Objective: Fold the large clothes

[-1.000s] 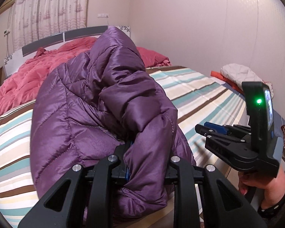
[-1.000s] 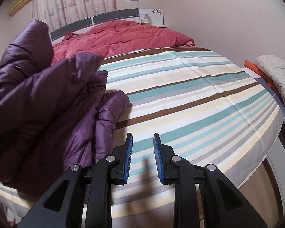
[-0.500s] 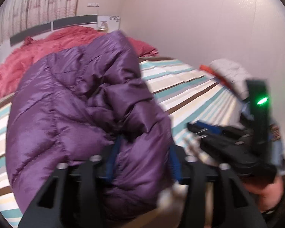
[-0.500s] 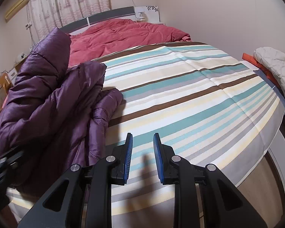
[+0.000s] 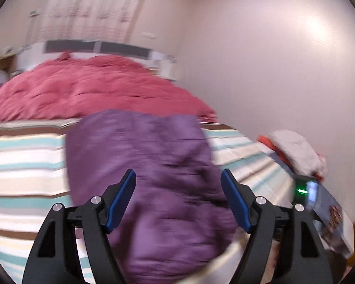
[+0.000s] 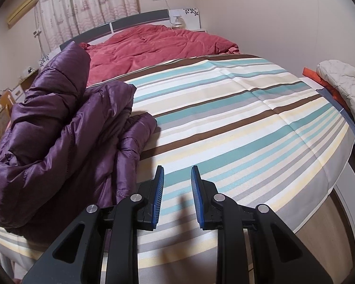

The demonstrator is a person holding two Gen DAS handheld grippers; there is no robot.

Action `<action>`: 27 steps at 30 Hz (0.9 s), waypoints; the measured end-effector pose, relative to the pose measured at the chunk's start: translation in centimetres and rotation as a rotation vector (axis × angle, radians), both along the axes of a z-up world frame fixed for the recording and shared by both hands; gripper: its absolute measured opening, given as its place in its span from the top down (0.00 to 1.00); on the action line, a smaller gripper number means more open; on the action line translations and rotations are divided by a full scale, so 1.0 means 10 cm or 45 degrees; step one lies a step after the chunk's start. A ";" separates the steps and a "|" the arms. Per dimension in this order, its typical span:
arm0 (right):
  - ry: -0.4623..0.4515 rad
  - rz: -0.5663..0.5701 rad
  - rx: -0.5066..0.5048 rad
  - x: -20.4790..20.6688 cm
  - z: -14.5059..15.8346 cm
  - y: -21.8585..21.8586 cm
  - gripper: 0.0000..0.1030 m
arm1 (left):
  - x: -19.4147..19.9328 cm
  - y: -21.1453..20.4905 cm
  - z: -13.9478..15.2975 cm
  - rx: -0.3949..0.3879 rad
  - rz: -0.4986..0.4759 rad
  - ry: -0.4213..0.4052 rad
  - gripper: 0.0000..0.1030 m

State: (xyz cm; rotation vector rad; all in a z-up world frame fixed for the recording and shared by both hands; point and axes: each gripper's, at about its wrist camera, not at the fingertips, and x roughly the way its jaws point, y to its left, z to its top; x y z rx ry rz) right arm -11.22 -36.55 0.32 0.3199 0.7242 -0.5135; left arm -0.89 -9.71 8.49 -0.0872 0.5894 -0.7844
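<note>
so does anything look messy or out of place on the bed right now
Yes: the purple puffer jacket lies crumpled in a heap on the left part of the striped bedspread, one section humped up rather than spread flat for folding. The left claw is wide open around it; the right claw holds nothing.

Purple jacket, glossy quilted shell, is seen left of the right gripper; in the left wrist view it is blurred purple between the fingers of the left gripper. Both grippers are finished in black, with blue pads and silver screws. Bedsheet ahead of the right gripper is striped in teal, white, beige, grey, brown and pale yellow. Quilt beyond is plain red. Headboard is done in dark grey and white. Curtain is white with a faint pink print. Far right: cream quilted garment over an orange one.
</note>
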 end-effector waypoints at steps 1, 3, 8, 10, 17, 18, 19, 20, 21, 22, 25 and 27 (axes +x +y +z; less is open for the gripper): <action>0.000 0.003 -0.004 0.00 0.01 0.01 0.77 | 0.10 0.10 -0.06 0.002 0.069 0.033 0.29; 0.000 0.010 -0.010 0.01 0.01 0.03 0.77 | 0.20 0.20 -0.16 -0.001 0.141 0.077 0.29; 0.002 0.016 -0.014 0.01 0.03 0.05 0.77 | 0.26 0.31 -0.42 0.098 0.217 0.086 0.29; -0.021 0.018 -0.010 0.00 0.08 0.06 0.77 | 0.25 0.23 -0.54 0.167 0.178 0.093 0.29; -0.184 0.119 -0.064 0.08 0.62 0.26 0.77 | 0.15 0.00 -0.61 0.271 0.117 0.030 0.28; -0.207 0.154 -0.071 0.13 0.70 0.32 0.77 | 0.15 -0.01 -0.61 0.272 0.116 0.030 0.28; -0.221 0.181 -0.074 0.18 0.76 0.38 0.77 | 0.15 -0.02 -0.60 0.271 0.116 0.031 0.28; -0.235 0.210 -0.076 0.23 0.81 0.43 0.77 | 0.15 -0.02 -0.60 0.271 0.114 0.031 0.28; -0.249 0.243 -0.073 0.29 0.85 0.50 0.77 | 0.16 -0.02 -0.61 0.275 0.113 0.029 0.28; -0.259 0.280 -0.070 0.38 0.89 0.58 0.77 | 0.15 -0.03 -0.61 0.278 0.112 0.024 0.28; -0.257 0.364 -0.080 0.62 0.94 0.78 0.77 | 0.13 -0.03 -0.62 0.277 0.108 0.019 0.28; -0.249 0.406 -0.089 0.78 0.95 0.87 0.77 | 0.13 -0.01 -0.63 0.271 0.106 0.021 0.28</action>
